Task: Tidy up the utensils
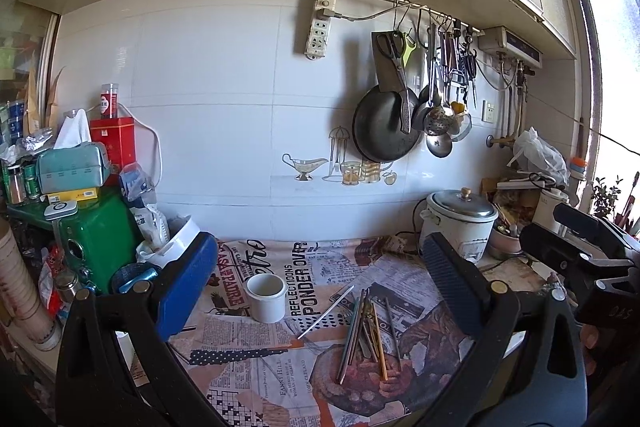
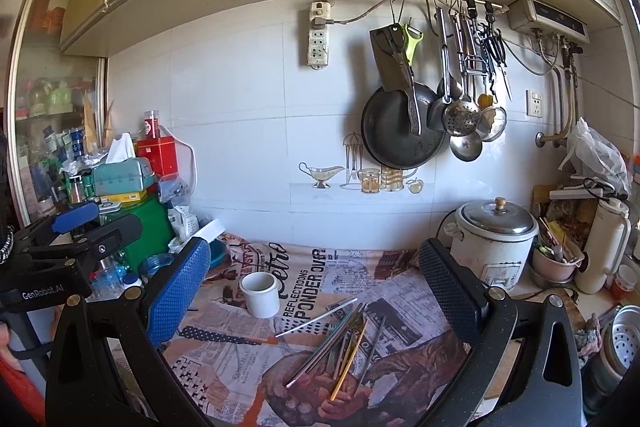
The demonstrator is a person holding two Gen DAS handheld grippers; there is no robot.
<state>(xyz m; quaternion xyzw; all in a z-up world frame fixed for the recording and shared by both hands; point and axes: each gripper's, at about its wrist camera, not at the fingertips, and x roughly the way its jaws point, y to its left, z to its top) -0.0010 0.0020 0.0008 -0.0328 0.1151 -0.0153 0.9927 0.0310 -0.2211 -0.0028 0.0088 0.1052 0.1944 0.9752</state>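
Note:
A loose pile of chopsticks (image 1: 368, 331) (image 2: 340, 343), metal, dark and gold-coloured, lies on the newspaper-print cloth (image 1: 256, 359) (image 2: 224, 359). One silver stick (image 1: 326, 311) (image 2: 316, 317) lies apart on its left. A white cylindrical cup (image 1: 266, 297) (image 2: 260, 293) stands upright and empty left of the pile. My left gripper (image 1: 320, 287) hovers open above the cloth, the cup and pile between its blue fingers. My right gripper (image 2: 316, 287) is open too, holding nothing. Each gripper shows at the edge of the other's view.
A white rice cooker (image 1: 460, 223) (image 2: 494, 241) stands at the back right beside a pink bowl of utensils (image 2: 558, 261) and a white thermos (image 2: 604, 247). Green tin, tissue box (image 1: 74, 167) and bottles crowd the left. A pan (image 2: 400, 131) and ladles hang on the wall.

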